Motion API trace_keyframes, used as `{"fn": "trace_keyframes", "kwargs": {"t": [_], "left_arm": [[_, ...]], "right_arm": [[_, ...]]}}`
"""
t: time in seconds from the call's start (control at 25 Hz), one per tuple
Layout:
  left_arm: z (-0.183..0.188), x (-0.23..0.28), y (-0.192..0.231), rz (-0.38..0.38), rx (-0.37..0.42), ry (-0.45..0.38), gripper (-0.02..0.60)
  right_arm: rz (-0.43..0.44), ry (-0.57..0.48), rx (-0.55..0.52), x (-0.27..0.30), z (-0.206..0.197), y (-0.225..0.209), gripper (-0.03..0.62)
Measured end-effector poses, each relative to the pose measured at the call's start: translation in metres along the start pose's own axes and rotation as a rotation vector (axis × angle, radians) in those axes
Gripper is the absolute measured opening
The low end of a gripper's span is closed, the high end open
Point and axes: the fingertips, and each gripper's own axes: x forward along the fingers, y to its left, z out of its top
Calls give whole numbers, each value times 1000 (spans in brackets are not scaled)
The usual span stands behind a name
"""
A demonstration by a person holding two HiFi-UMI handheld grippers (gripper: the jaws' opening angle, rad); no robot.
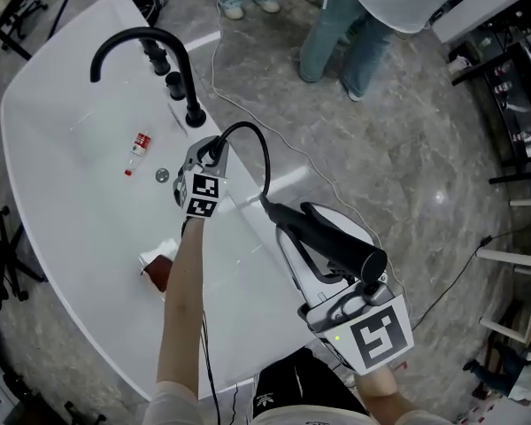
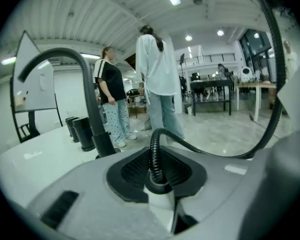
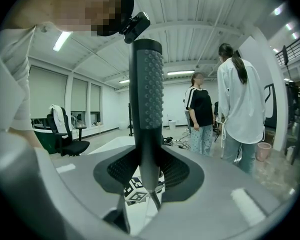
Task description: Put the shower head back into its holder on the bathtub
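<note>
The black shower head handle (image 1: 336, 244) is clamped in my right gripper (image 1: 311, 242) above the floor, just off the white bathtub's rim (image 1: 248, 215). In the right gripper view the knobbed handle (image 3: 146, 99) stands upright between the pads of the right gripper (image 3: 145, 184). Its black ribbed hose (image 1: 257, 144) arcs back to the rim, where my left gripper (image 1: 211, 153) is shut on it. Seen from the left gripper (image 2: 160, 180), the hose (image 2: 156, 156) loops up from between the pads. I cannot make out the holder; the left gripper covers that part of the rim.
A black curved faucet (image 1: 137, 42) and black knobs (image 1: 173, 82) stand on the rim beyond the left gripper. In the tub lie a small red-labelled bottle (image 1: 140, 144), a drain (image 1: 162, 175) and a red-brown packet (image 1: 159, 271). Two people (image 1: 341, 25) stand on the floor; a thin cable (image 1: 336, 193) trails there.
</note>
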Motion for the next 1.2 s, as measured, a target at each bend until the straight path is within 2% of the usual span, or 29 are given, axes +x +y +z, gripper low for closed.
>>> {"fn": "trace_keyframes", "kwargs": {"t": [0.08,0.24,0.32,0.44,0.52,0.6,0.68,0.8,0.92,1.04,1.2], "left_arm": [[-4,-6,-1,17,-48,-27,67],[-12,-5,-5,25,-81,-1,81],[-4,0,-7,12,-20,-2,147],[14,14,-14,-45,114,1,192],[22,27,-19,-96,193,31,204],[22,40,-23,-135,225,95,191],[18,43,-21,-135,206,141,71],[17,28,-8,-75,134,107,67],[14,2,9,-14,43,34,69],[14,-13,7,9,-5,-38,71],[-7,-5,-7,-21,-22,8,67]], "right_arm": [[-2,5,5,0,-3,-1,141],[1,9,4,-1,-5,2,141],[1,7,0,-2,-3,2,141],[-4,2,10,-4,0,1,141],[-8,-2,12,-6,2,0,141],[-11,-3,9,-6,4,-2,141],[-16,0,7,-7,3,-4,141],[-20,1,12,-9,3,-6,141],[-23,-30,31,-9,12,-6,141],[-9,-52,32,-8,19,-2,141],[4,-108,43,-3,38,7,141]]}}
